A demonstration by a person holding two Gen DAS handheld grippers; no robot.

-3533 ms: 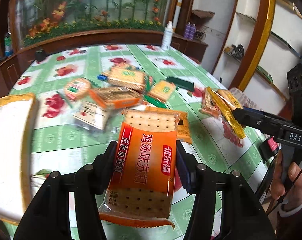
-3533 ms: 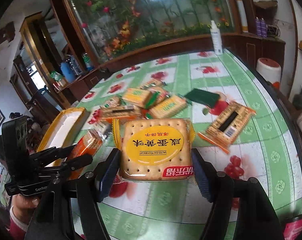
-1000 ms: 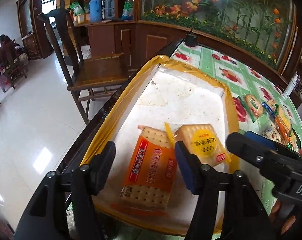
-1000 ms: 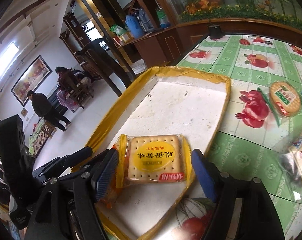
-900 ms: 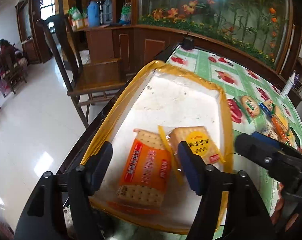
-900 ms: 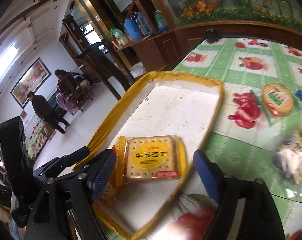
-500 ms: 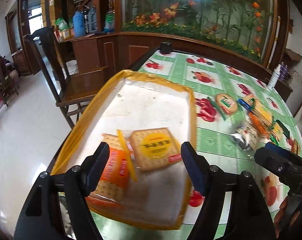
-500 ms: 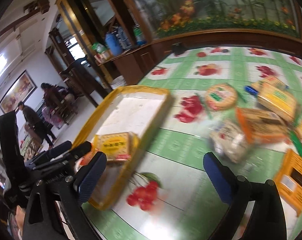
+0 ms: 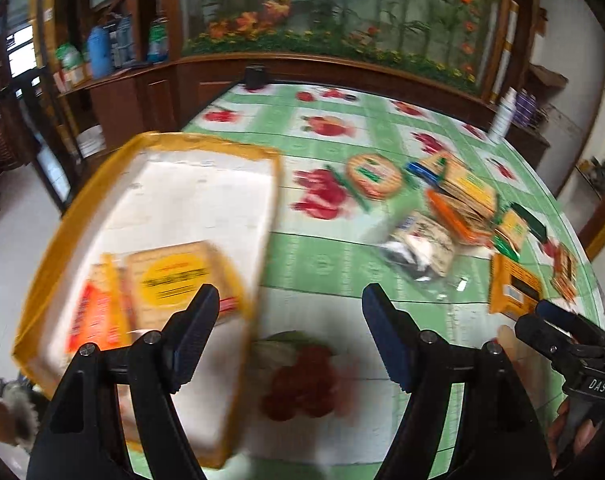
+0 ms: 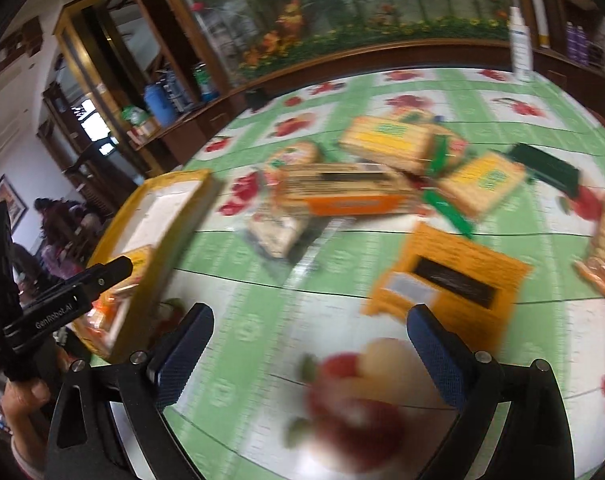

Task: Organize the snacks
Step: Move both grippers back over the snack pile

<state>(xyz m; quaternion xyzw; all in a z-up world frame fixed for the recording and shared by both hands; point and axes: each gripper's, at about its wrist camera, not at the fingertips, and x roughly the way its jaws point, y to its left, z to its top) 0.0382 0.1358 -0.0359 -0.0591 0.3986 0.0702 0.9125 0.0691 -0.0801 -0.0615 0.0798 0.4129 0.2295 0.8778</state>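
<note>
Both tongs, left and right, angle down over the table, spread and empty.

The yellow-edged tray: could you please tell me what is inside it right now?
The tray holds two cracker packets: a yellow-label one partly overlapping an orange one. Its far half is bare. The near corner is hidden behind the left hand-held gripper.

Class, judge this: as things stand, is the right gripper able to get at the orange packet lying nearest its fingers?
Probably yes. The right gripper is open and empty, and only bare tablecloth lies before the orange packet; nothing covers it.
</note>
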